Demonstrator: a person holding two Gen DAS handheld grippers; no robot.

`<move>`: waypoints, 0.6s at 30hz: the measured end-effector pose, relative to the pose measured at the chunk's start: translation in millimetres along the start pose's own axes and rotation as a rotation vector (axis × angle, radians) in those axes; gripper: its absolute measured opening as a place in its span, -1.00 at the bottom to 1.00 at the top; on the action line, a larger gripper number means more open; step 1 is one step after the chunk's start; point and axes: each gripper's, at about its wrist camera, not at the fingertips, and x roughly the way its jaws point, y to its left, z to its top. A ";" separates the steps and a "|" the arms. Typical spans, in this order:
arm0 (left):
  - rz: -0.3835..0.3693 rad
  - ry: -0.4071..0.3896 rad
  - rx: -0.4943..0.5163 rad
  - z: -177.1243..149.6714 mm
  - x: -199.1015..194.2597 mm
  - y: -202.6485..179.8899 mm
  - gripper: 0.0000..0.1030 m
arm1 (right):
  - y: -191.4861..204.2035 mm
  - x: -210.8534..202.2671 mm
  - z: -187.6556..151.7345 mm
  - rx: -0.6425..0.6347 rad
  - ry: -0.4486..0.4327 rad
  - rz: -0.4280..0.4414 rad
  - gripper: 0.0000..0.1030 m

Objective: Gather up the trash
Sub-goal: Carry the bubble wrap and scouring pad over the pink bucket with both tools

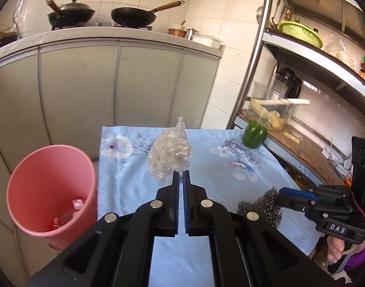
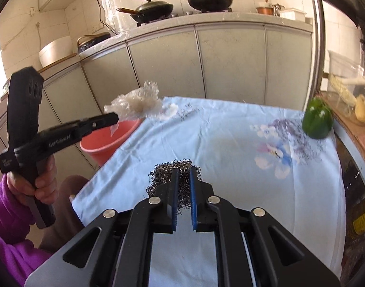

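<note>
My left gripper (image 1: 181, 172) is shut on a crumpled clear plastic wrap (image 1: 169, 154), held up above the table. In the right wrist view that left gripper (image 2: 116, 117) carries the plastic wrap (image 2: 137, 104) over the rim of the pink bin (image 2: 106, 141). My right gripper (image 2: 184, 170) is shut on a steel-wool scrubber (image 2: 163, 172), lifted just off the cloth. The left wrist view shows the right gripper (image 1: 280, 195) with the scrubber (image 1: 261, 203) at the table's near right. The pink bin (image 1: 48, 191) stands left of the table with red wrappers inside.
A blue flowered cloth (image 1: 218, 172) covers the table. A green bell pepper (image 1: 254, 135) rests at its far right corner, next to a metal shelf rack (image 1: 302, 143) with a jar and boxes. Grey cabinets (image 1: 110, 83) with pans on the stove stand behind.
</note>
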 end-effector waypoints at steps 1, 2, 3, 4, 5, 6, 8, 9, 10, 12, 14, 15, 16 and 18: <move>0.011 -0.007 -0.004 -0.1 -3.3 3.4 -0.95 | 4.2 1.6 5.0 -0.006 -0.010 0.005 -0.83; 0.028 -0.017 -0.009 0.0 -8.1 8.8 -0.96 | 9.0 4.3 10.6 -0.015 -0.020 0.012 -0.83; 0.039 -0.024 -0.012 0.0 -11.4 13.1 -0.96 | 13.8 7.4 16.3 -0.026 -0.029 0.018 -0.83; 0.057 -0.033 -0.018 0.0 -16.4 18.9 -0.96 | 20.4 11.2 22.7 -0.038 -0.041 0.024 -0.83; 0.071 -0.040 -0.023 0.0 -20.6 24.5 -0.95 | 27.8 16.4 30.4 -0.051 -0.052 0.033 -0.83; 0.085 -0.047 -0.028 0.1 -24.5 29.8 -0.95 | 35.0 22.1 37.9 -0.062 -0.059 0.045 -0.82; 0.118 -0.066 -0.045 0.0 -33.9 42.0 -0.95 | 47.9 31.1 49.2 -0.077 -0.075 0.063 -0.83; 0.130 -0.073 -0.060 0.1 -38.0 48.8 -0.95 | 56.9 37.7 56.6 -0.090 -0.084 0.074 -0.83; 0.145 -0.081 -0.075 -0.2 -42.3 55.5 -0.95 | 64.3 42.3 61.9 -0.099 -0.090 0.076 -0.83; 0.180 -0.096 -0.102 -0.4 -50.4 69.3 -0.95 | 80.9 55.3 72.7 -0.123 -0.098 0.089 -0.83; 0.215 -0.107 -0.128 -1.7 -57.7 83.8 -0.95 | 94.9 66.6 81.4 -0.140 -0.102 0.103 -0.83; 0.225 -0.109 -0.139 -2.2 -60.2 90.3 -0.95 | 104.2 74.2 86.3 -0.155 -0.104 0.112 -0.83; 0.239 -0.113 -0.151 -2.9 -63.3 97.9 -0.95 | 110.9 78.3 89.0 -0.163 -0.106 0.116 -0.83; 0.266 -0.119 -0.167 -4.3 -67.8 109.9 -0.95 | 123.2 91.5 96.4 -0.178 -0.106 0.127 -0.83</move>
